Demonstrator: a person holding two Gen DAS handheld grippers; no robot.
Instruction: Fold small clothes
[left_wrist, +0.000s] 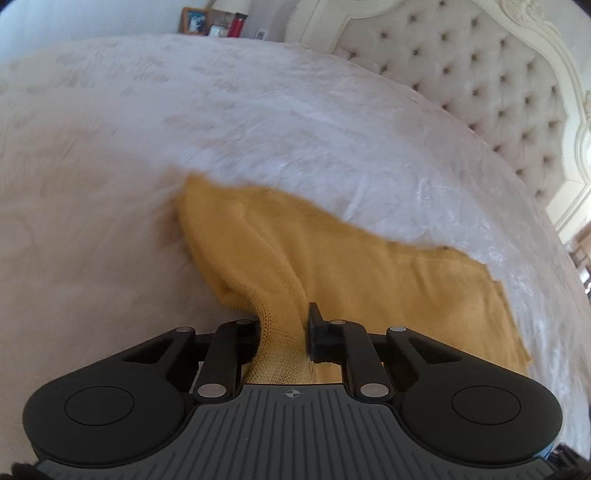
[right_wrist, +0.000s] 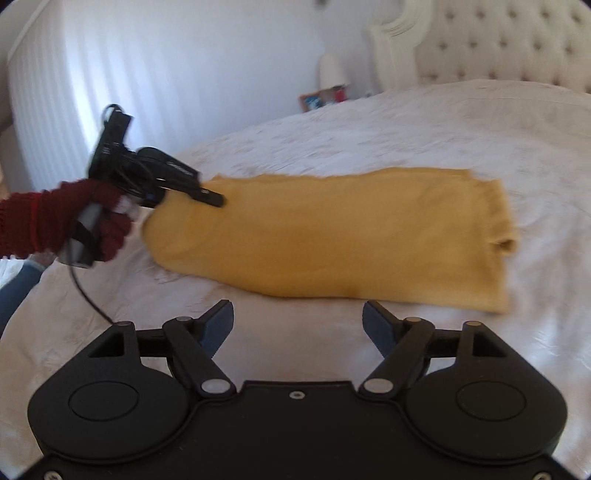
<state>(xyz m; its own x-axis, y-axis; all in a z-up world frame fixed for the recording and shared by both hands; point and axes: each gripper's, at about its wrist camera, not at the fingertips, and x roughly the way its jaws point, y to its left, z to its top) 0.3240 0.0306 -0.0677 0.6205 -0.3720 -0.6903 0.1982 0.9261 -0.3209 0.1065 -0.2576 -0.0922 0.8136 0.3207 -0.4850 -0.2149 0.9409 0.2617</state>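
A mustard-yellow knit garment (right_wrist: 332, 236) lies folded in a long band on the white bedspread (right_wrist: 406, 122). In the left wrist view my left gripper (left_wrist: 283, 332) is shut on a bunched edge of the yellow garment (left_wrist: 314, 251), which rises from the bed into the jaws. The right wrist view shows that left gripper (right_wrist: 210, 197) at the garment's left end, held by a hand in a dark red glove (right_wrist: 107, 218). My right gripper (right_wrist: 297, 325) stands open just short of the garment's near edge, nothing between its fingers.
A tufted cream headboard (left_wrist: 491, 81) runs along the bed's far right side. A picture frame (left_wrist: 194, 20) and a red item (left_wrist: 236, 24) stand beyond the bed's far edge. White ribbed wall or wardrobe (right_wrist: 147, 74) behind. A cable (right_wrist: 88, 295) hangs from the left gripper.
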